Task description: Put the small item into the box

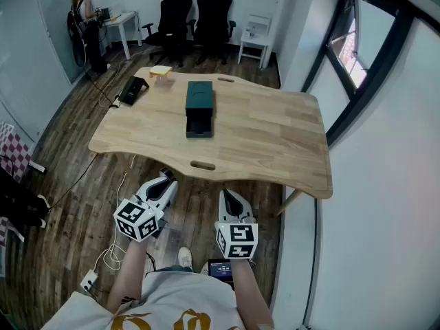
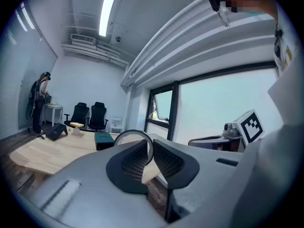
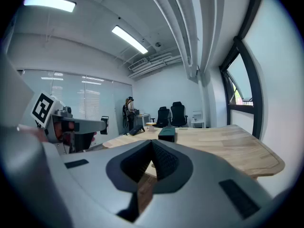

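A dark green box [image 1: 200, 100] lies mid-table on the wooden table [image 1: 275, 136], its small drawer [image 1: 199, 127] pulled out toward me. Both grippers hang below the table's near edge. The left gripper [image 1: 167, 178] is shut on a thin silver ring [image 2: 133, 133], whose arc stands up above the pads [image 2: 134, 159] in the left gripper view. The box [image 2: 104, 139] is small and far off there. The right gripper [image 1: 227, 195] is shut with nothing between its jaws [image 3: 151, 152]; the box [image 3: 167, 133] lies ahead of it on the tabletop.
A yellow block [image 1: 161, 70] and a black device [image 1: 133, 90] sit at the table's far left. Two black office chairs [image 1: 196, 16], a white side table [image 1: 255, 36] and a standing person [image 1: 82, 5] are beyond. Cables lie on the floor [image 1: 103, 253]. A window wall runs along the right.
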`<state>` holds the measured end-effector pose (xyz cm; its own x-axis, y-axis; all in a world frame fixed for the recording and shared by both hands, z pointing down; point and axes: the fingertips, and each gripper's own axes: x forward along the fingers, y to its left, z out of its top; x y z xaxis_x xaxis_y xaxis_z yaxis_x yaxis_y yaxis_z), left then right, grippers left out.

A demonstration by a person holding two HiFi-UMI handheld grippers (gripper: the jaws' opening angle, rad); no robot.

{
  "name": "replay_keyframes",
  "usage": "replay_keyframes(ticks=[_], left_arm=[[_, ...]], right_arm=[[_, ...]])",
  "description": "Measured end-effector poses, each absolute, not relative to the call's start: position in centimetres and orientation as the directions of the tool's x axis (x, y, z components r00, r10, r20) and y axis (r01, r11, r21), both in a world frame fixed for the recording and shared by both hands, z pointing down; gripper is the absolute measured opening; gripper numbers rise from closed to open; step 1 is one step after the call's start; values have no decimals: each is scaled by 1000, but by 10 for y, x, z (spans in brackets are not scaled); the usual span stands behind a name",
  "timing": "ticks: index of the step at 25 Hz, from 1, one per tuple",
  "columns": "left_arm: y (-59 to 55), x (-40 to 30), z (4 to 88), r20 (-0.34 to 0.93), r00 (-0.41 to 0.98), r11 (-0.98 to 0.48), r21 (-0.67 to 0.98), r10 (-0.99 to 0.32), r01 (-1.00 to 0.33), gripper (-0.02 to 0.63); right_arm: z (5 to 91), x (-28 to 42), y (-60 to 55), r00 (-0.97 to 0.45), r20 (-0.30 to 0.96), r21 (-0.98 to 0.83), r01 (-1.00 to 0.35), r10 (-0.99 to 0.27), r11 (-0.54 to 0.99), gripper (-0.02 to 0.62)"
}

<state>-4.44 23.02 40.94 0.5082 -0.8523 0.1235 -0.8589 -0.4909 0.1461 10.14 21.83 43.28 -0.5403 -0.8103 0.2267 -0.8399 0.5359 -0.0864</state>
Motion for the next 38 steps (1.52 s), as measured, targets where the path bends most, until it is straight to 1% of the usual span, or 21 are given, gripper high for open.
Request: replay_keyframes(ticks=[6,16,27,34,38], left_arm=[[242,-43,413,147,506,-486,152,-850,-861,40],[243,-31,425,163,517,-493,167,-840,-854,40],[236,-15,425,165,531,-505,177,-831,-845,40],[205,-19,428,162,519,-492,178,-839,-852,40],[173,-35,434,177,493,-470,160,-852,-868,40]], right_arm=[[428,91,230,-566,229,-81,-822,-792,564,4],[434,102,237,-581,233,-110,-813,-780,572,5],[445,131,239,-539,264,-158,-842,-800,516,5],[446,138,210,-531,266,-152,-847,-804,509,5],[452,131,178,-535,275,-152,-844,-799,514,5]])
